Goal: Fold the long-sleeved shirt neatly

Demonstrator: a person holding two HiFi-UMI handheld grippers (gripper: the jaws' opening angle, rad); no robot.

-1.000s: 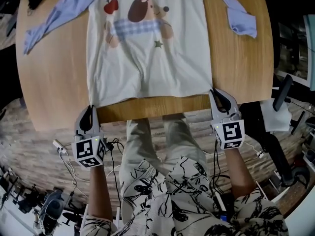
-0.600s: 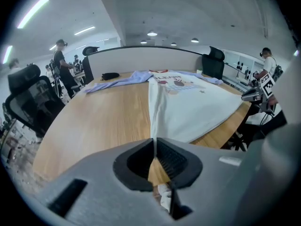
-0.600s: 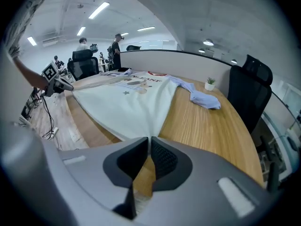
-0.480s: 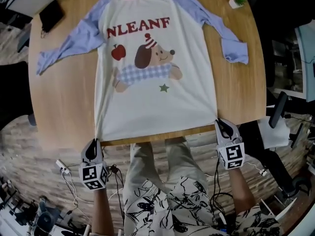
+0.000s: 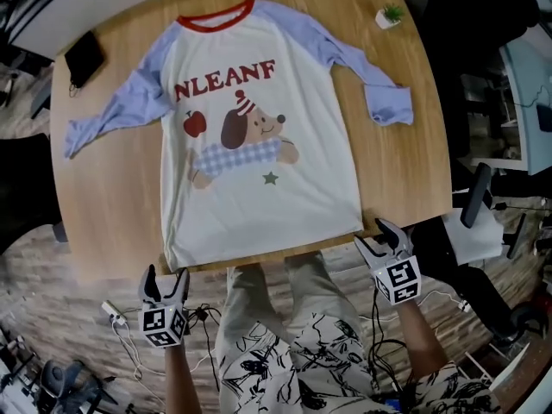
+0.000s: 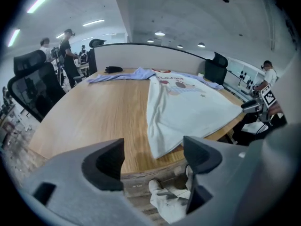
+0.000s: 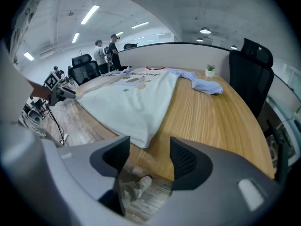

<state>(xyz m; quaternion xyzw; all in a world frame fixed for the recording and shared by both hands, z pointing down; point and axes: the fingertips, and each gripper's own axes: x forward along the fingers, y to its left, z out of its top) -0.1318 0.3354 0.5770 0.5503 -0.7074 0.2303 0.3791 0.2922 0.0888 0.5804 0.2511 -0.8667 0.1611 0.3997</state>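
Note:
A cream long-sleeved shirt (image 5: 259,153) with blue sleeves, a red collar and a dog print lies flat, front up, on the round wooden table (image 5: 112,205). Both sleeves are spread sideways, and its hem runs along the near edge. My left gripper (image 5: 166,276) hangs just off the table's edge below the hem's left corner (image 6: 157,149). Its jaws are opening with nothing between them. My right gripper (image 5: 377,237) sits beside the hem's right corner (image 7: 141,140). Its jaws are also opening and hold nothing. The shirt (image 6: 188,105) (image 7: 131,98) lies ahead of both grippers (image 6: 153,157) (image 7: 149,157).
A black flat object (image 5: 84,56) lies at the table's far left and a small potted plant (image 5: 388,14) at the far right. Black office chairs (image 6: 33,86) (image 7: 249,74) stand around the table. People stand in the background. Cables (image 5: 116,313) lie on the floor.
Both grippers were shut on the hem's corners and have let go, with jaws now apart. They have drawn back slightly from the table's edge. The hem rests on the table.

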